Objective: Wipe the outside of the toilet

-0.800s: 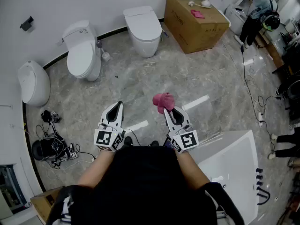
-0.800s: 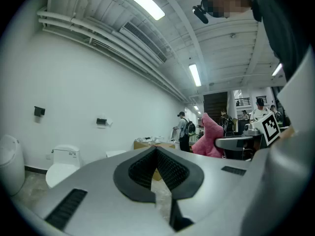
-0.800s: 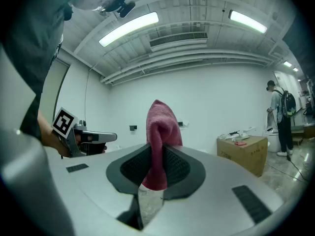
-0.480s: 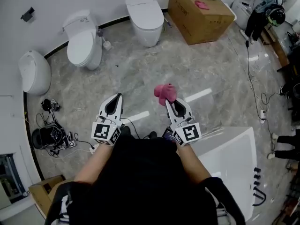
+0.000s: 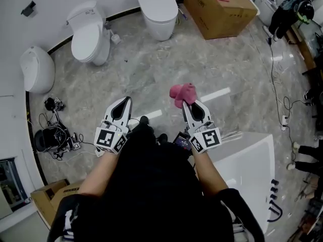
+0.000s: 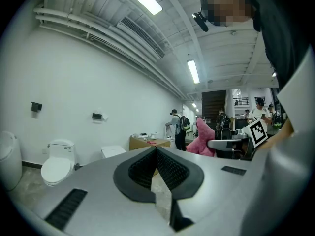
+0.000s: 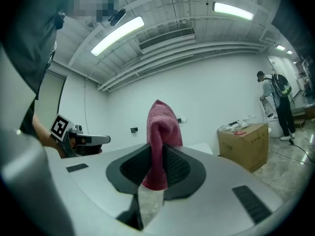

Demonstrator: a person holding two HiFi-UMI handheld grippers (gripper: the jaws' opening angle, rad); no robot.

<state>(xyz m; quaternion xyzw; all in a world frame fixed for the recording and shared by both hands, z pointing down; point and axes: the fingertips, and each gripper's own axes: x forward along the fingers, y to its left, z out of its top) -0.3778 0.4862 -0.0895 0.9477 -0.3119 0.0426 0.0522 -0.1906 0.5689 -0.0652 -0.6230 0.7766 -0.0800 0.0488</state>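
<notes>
While both toilets stand well away along the white wall, the right gripper (image 5: 191, 106) has its jaws clamped on a pink terry cloth (image 5: 180, 92). It is pinched at a gathered fold, so a soft bunch rises above the tips and a short tail hangs between the ribbed pads. The left gripper (image 5: 122, 104) is closed on nothing, its pads meeting at the tips.

The cloth looks light, limp and compressible. It should mould to curved porcelain, but so narrow a pinch may let it drag out or roll up under rubbing. A deeper bite on the bunched middle seems safer.

The oval-lidded toilet (image 5: 88, 37) and the square-lidded toilet (image 5: 157, 9) both have their lids down, across the marbled floor (image 5: 151, 74) from both grippers. Their glazed shells look hard, smooth, probably slippery and fixed in place. They call for no grasp, only cloth pressed flat against the sides.
</notes>
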